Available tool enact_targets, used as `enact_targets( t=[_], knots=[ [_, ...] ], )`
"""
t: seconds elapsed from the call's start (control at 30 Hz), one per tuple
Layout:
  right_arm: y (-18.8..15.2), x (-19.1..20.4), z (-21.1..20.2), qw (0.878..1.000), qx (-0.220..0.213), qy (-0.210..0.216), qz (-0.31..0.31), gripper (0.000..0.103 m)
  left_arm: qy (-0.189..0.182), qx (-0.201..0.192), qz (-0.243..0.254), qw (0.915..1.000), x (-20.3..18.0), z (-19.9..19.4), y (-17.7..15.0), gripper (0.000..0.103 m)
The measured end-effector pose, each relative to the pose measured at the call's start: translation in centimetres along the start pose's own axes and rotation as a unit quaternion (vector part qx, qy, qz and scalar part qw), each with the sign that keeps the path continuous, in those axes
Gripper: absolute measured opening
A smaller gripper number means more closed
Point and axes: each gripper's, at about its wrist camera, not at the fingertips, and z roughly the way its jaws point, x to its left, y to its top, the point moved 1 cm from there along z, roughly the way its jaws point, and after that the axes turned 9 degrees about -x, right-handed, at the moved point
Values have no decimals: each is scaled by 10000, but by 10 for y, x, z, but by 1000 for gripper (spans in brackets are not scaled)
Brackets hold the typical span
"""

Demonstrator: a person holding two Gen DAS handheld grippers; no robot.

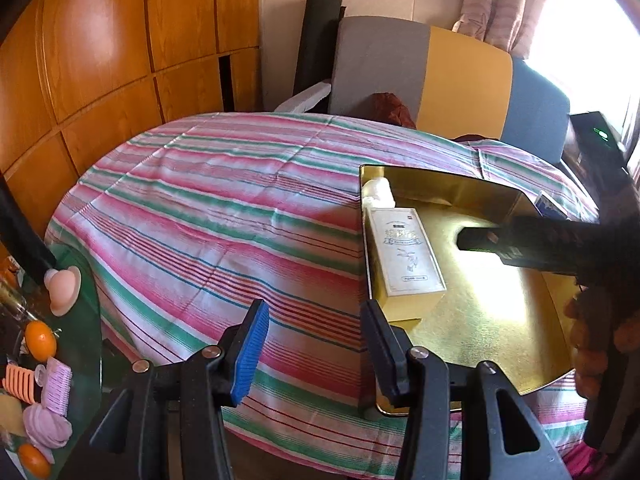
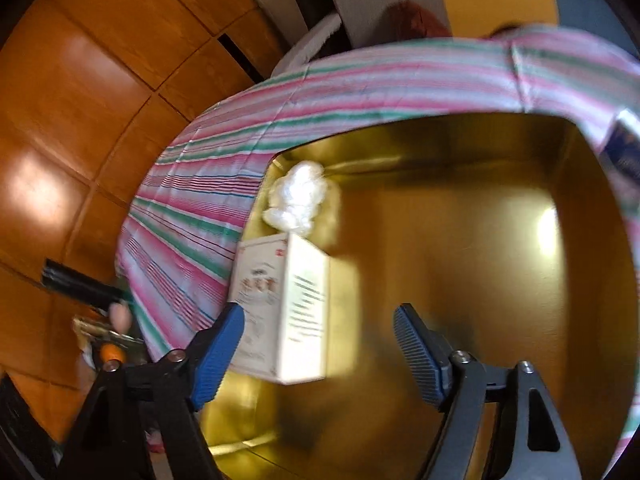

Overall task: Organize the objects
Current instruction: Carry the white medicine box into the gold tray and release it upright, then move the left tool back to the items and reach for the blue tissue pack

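A shiny gold tin [image 1: 500,320] lies open on the striped tablecloth [image 1: 200,200]. Inside it, a white printed box [image 1: 404,256] lies along the left wall, with a crumpled white wad [image 1: 378,190] in the far left corner. My left gripper [image 1: 314,304] is open at the tin's near left corner; its black finger overlaps the tin's wall and the blue pad is over the cloth. My right gripper [image 2: 318,312] hangs over the tin [image 2: 460,240] with jaws wide open, the white box [image 2: 280,312] just ahead between the pads, unpressed. The wad [image 2: 298,196] lies beyond it.
A small blue pack [image 1: 550,204] lies on the cloth past the tin's right side. A glass side table [image 1: 84,320] on the left carries oranges and pink and purple items. Chairs [image 1: 440,76] and wooden wall panels [image 1: 100,60] ring the table. A hand [image 1: 592,340] holds the right gripper.
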Motion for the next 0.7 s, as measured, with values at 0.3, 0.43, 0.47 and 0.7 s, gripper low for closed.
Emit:
enact_targets(
  t=[0.3, 0.43, 0.47, 0.7],
  knots=[
    [-20, -32, -60, 9916, -562, -614, -987, 91, -114, -93, 363, 9992, -26, -9, -1, 49],
    [-23, -55, -83, 9877, -736, -877, -1062, 93, -172, -119, 470, 9987, -36, -13, 0, 49],
    [-23, -60, -87, 9874, -753, -898, -1060, 93, -186, -131, 486, 9986, -39, -14, 0, 49],
    [-13, -112, -129, 9787, -1053, -1458, -985, 95, -326, -166, 628, 9974, -62, -18, 5, 49]
  ],
)
